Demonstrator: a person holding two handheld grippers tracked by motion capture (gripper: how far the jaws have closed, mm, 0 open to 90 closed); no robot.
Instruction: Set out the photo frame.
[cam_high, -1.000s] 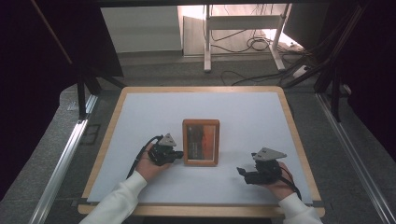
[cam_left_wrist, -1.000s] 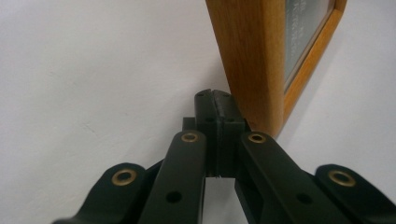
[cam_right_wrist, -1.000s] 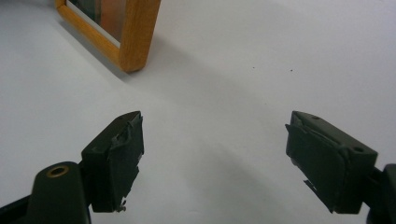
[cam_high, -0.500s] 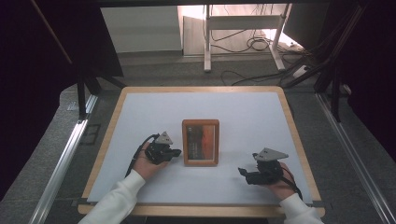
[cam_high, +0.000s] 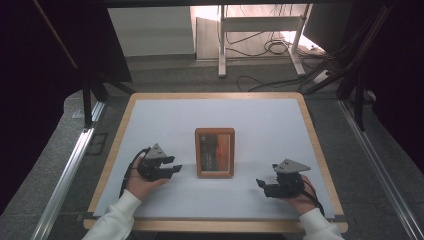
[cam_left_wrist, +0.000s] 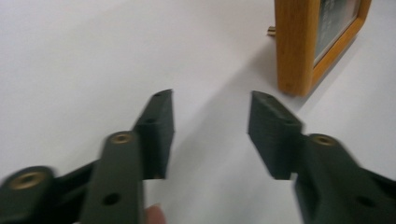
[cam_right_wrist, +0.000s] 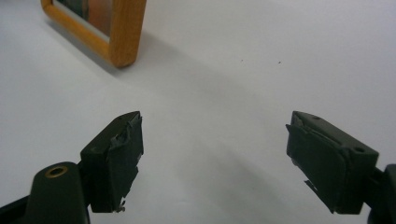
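Left tongs (cam_high: 175, 168) drew back leftward from the frame, jaws just opened, nothing between | rectangular glazed wooden picture frame (cam_high: 215, 152) flat at picture centre on smooth white worktop (cam_high: 260, 120) | right tongs (cam_high: 260, 185) spread, lower right.

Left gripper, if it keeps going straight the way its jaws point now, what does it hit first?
Probably the wooden picture frame. The left gripper, jaws open with nothing between them, points across the white table top toward the frame's near left edge, though it might just slip past the corner.
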